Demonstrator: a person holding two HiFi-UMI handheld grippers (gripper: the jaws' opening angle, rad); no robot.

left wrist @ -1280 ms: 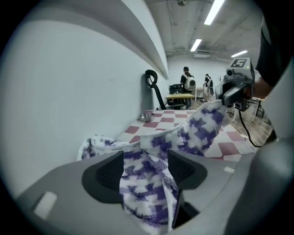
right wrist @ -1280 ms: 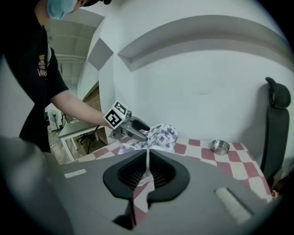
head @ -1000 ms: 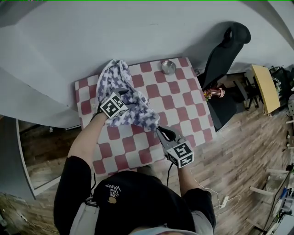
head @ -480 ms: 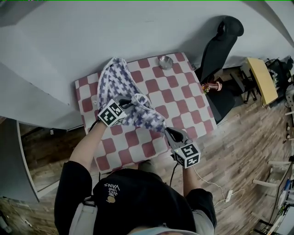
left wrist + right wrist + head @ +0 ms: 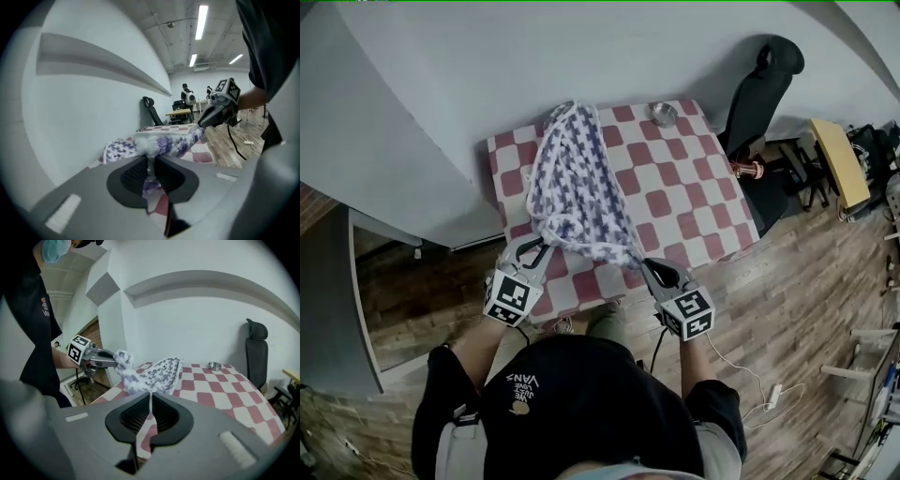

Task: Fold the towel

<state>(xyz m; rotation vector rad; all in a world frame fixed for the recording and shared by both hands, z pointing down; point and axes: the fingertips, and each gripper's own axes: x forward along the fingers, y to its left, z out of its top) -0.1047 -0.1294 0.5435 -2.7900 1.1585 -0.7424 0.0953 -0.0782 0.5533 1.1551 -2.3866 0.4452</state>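
- A small metal bowl (image 5: 664,114) is seen on the far right part of the red-and-white checked table (image 5: 698,202), close to the wall; what it holds cannot be made out in either view.
- The bowl is set well apart from the towel (image 5: 579,178) and from both grippers.
- The purple-and-white patterned towel is spread in a long strip over the left half of the table, with its far end by the wall and its near edge at the table's front edge.
- That near edge is raised off the table and drawn between the two grippers.
- The left gripper (image 5: 538,249) is held at the front left of the table; in the left gripper view its jaws (image 5: 151,165) are pressed together on a bunched corner of the towel.
- The right gripper (image 5: 646,266) is held at the front edge further right; in the right gripper view a thin fold of the towel is pinched between its closed jaws (image 5: 150,409).
- From each gripper view the other gripper is seen at the far end of the stretched edge, clamped on the cloth.
- A black office chair (image 5: 764,89) is placed beyond the table's far right corner.
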